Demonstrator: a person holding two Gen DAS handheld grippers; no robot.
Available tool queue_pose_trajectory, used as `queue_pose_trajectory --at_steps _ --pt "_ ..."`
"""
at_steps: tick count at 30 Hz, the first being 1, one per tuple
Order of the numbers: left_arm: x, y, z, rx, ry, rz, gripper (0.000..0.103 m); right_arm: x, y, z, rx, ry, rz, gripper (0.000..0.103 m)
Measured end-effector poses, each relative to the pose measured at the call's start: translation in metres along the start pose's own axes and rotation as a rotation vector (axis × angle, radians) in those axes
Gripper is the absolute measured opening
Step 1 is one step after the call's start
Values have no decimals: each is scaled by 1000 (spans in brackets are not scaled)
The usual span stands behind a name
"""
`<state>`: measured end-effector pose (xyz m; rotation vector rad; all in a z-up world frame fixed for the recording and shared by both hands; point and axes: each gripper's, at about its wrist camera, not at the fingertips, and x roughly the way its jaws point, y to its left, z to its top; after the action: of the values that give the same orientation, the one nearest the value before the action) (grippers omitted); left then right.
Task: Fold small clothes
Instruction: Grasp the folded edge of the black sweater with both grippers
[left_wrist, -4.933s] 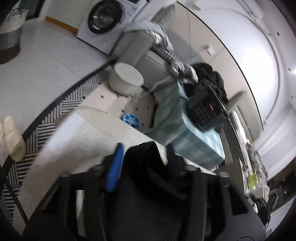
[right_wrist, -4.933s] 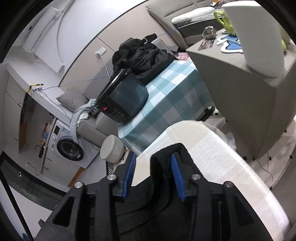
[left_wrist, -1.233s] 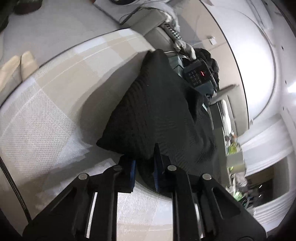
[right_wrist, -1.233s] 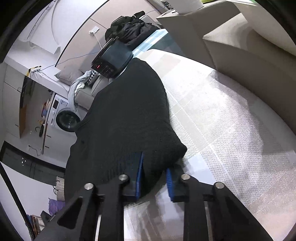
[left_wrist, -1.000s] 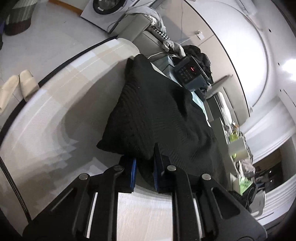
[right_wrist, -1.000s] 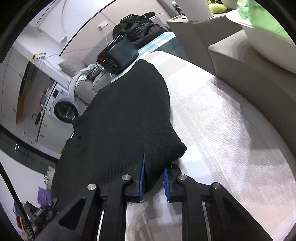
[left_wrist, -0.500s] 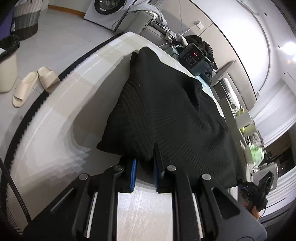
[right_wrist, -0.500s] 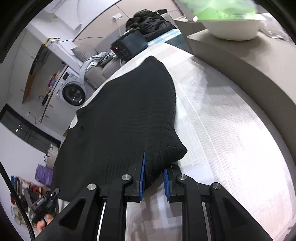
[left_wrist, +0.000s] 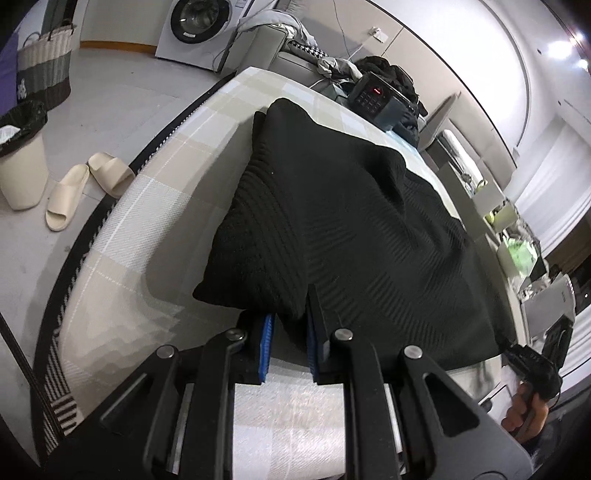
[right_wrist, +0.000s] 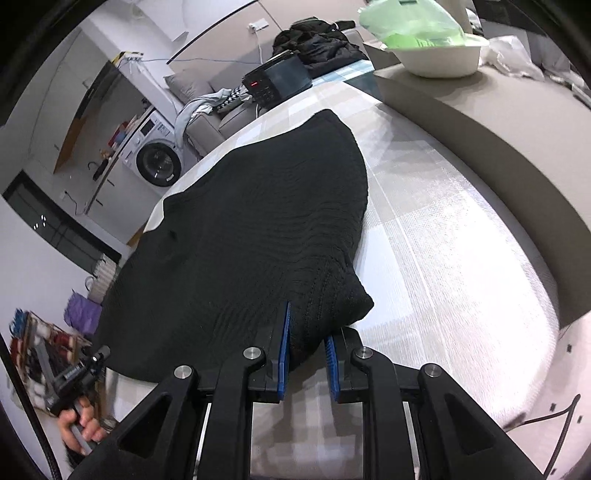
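On the checked table (left_wrist: 155, 192) the black sweater (left_wrist: 332, 206) stretches away from me. My left gripper (left_wrist: 290, 347) and right gripper (right_wrist: 306, 363) each pinch a near corner, equally close.

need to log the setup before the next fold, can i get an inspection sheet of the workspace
surface: checked beige and white cloth, bare around the garment.
job's things: one black knit garment spread flat, near corners pinched up.
clutter: nothing seen on the cloth; dark keypad device just beyond its far end.
grippers: left tool shut on the garment's left near corner; right tool shut on its right near corner.
cables: a thin dark cable at the right edge.
surroundings: washing machine, slippers, bin, woven basket, white bowl with green stuff on a side ledge.
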<state>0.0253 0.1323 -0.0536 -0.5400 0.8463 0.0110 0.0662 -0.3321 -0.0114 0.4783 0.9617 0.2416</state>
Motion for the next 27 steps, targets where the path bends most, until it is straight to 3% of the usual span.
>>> queue_pose_trajectory --at_steps 3,6,8,10,13,19,21,23,27 --pt "-5 -1 -1 19 1 7 16 5 -1 1 -11 7 -28 20" --pt "-15 3 2 21 -11 6 29 2 -9 6 -4 32 -18 32" --pt "-25 4 4 31 -40 46 59 -6 -16 10 9 18 -16 38" --pt "-34 5 8 29 -85 66 68 -16 -21 14 3 -18 -47 42" --pt "-40 14 13 0 -104 46 68 -21 -23 18 -15 -44 -62 43" --pt "-21 16 13 -16 -62 46 67 0 -14 16 -85 -33 -76 41" --pt "-15 14 12 -1 -67 43 58 4 -14 14 -99 -28 -82 35" --pt "-11 12 14 18 -66 51 43 6 -16 14 -107 -20 -75 35" --pt "-4 12 20 16 -55 23 44 6 -26 20 -70 6 -10 35"
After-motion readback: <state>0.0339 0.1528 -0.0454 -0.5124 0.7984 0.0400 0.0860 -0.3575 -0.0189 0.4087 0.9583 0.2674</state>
